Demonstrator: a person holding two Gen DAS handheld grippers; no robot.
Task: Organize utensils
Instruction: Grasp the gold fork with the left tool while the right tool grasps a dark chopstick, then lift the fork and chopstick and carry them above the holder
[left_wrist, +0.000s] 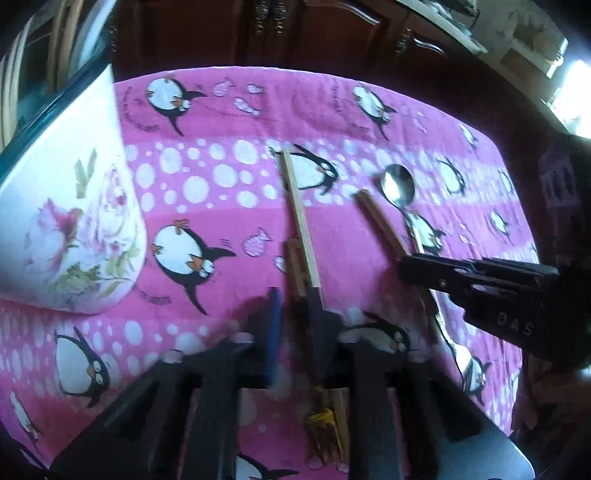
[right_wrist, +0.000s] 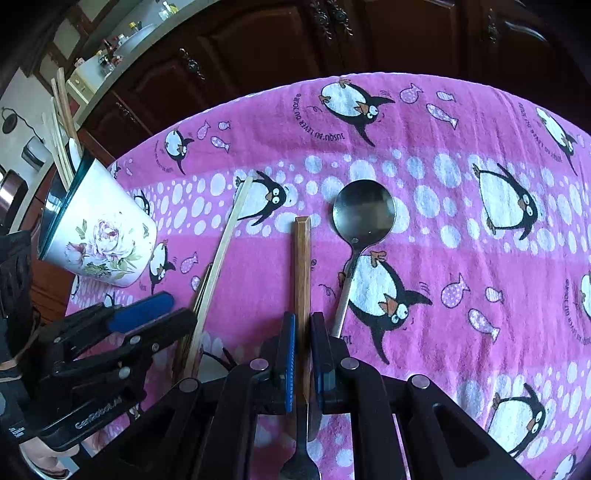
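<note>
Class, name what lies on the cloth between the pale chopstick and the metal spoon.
In the right wrist view, a brown chopstick lies between the pale chopstick and the spoon, gripped by the right gripper.

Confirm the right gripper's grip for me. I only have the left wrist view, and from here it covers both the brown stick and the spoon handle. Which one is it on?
Observer: The right gripper is shut on the brown stick, with a pad pressed against each side of it.
Operator: Is the spoon caught in there too?
Observer: No. The spoon lies free on the cloth, and its handle passes outside the right-hand finger.
Operator: Anything else under that gripper?
Observer: A dark utensil end shows below the fingers at the bottom edge. It may be a fork, but it is too dark to be sure.
</note>
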